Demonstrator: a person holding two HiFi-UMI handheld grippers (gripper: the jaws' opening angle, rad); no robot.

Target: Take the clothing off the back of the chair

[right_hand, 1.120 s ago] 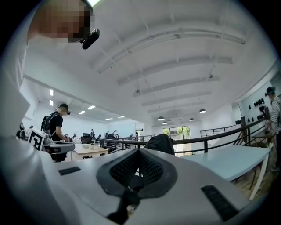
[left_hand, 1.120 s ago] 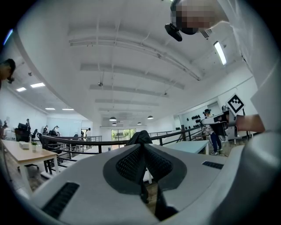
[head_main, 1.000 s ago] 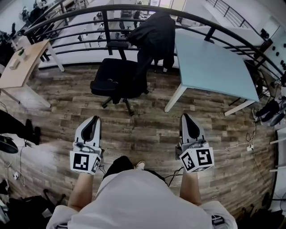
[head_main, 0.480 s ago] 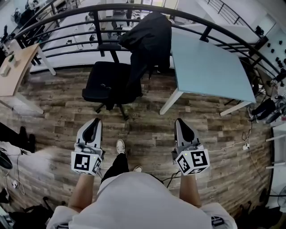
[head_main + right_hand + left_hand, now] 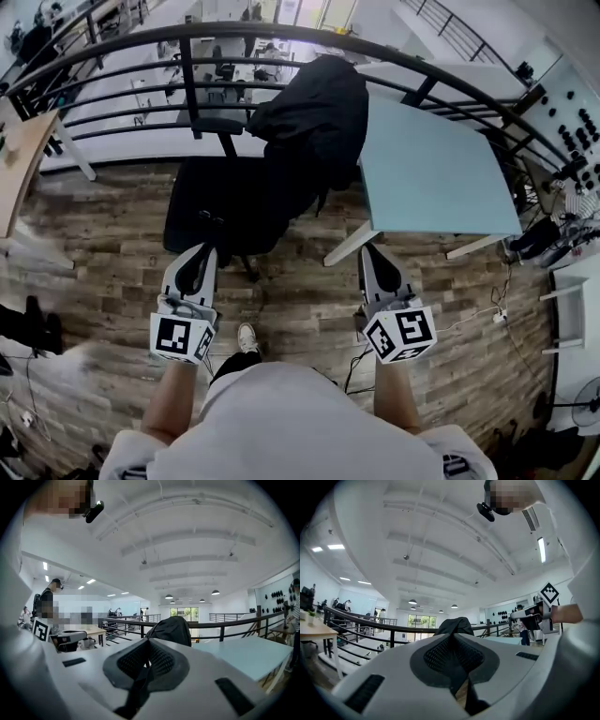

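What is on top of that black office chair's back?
A black jacket hangs draped over the back of the chair. It covers the backrest, so whatever lies beneath the cloth stays hidden.

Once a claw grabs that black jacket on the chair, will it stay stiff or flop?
Probably floppy: the black jacket droops in soft folds over the back of the office chair. Lifted from one spot, it would likely sag and trail. The chair might shift if the cloth snags.
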